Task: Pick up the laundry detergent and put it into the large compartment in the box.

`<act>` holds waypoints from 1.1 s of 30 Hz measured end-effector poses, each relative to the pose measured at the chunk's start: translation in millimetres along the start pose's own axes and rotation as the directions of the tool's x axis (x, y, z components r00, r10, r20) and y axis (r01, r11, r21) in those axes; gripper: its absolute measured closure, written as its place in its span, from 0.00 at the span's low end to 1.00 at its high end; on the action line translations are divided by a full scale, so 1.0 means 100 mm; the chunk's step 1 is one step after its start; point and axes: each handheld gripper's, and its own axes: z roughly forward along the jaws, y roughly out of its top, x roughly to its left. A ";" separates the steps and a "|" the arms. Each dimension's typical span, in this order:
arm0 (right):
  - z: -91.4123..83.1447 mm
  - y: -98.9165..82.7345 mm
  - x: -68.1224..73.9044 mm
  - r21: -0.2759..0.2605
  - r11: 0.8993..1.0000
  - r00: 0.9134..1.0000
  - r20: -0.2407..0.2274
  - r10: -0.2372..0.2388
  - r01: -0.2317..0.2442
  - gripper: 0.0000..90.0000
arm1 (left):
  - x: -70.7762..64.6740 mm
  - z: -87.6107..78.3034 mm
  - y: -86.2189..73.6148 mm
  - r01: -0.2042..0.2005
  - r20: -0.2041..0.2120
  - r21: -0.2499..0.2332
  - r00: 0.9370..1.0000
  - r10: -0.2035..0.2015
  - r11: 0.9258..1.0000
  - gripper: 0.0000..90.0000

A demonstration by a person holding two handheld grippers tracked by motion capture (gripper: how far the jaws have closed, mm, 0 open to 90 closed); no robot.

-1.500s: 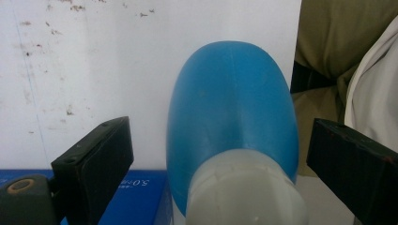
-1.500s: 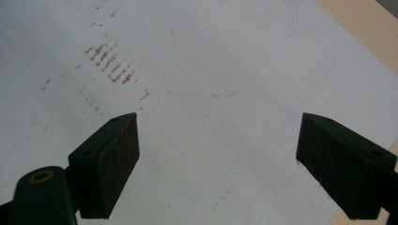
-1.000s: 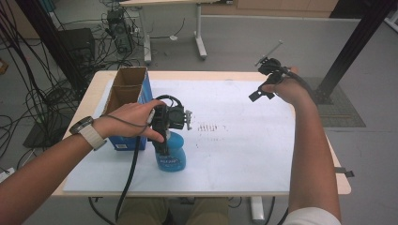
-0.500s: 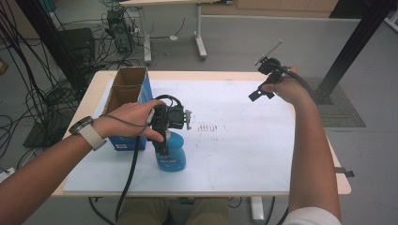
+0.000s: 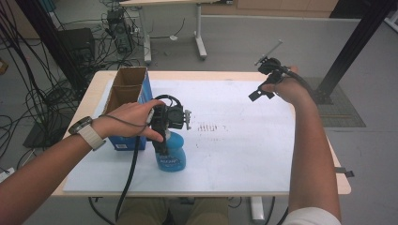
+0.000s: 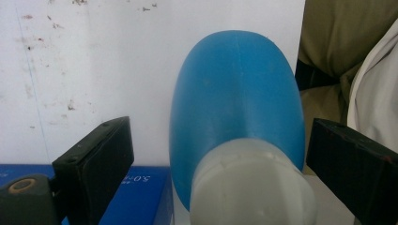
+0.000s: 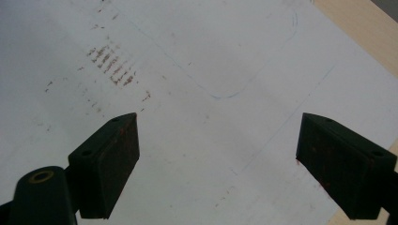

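Note:
A blue spray bottle (image 5: 171, 157) stands on the white sheet (image 5: 244, 145) near the table's front left. My left gripper (image 5: 164, 125) hangs over it, open. In the left gripper view its jaws straddle the blue bottle (image 6: 237, 103) just past the white neck (image 6: 251, 187). A gap shows at the left jaw, while the right jaw sits almost against the bottle. My right gripper (image 5: 263, 88) is held above the table's far right corner. It is open, with nothing but the white sheet (image 7: 202, 93) between its jaws.
An open cardboard box with blue sides (image 5: 126, 91) stands just left of the bottle, close to my left hand. Rows of rusty marks (image 5: 209, 127) stain the sheet's middle. The sheet stops short of the wooden table edge (image 5: 340, 178) on the right.

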 end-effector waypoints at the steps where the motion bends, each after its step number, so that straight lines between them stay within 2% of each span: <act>1: 0.00 0.00 0.00 0.001 1.000 1.000 0.001 -0.001 0.001 0.15 | 0.00 0.00 0.00 0.002 0.001 0.000 1.000 -0.002 1.000 0.09; 33: 0.01 0.03 0.01 0.003 1.000 1.000 0.000 -0.005 0.005 0.15 | 0.00 -0.01 -0.04 0.008 -0.001 -0.010 1.000 -0.008 1.000 0.09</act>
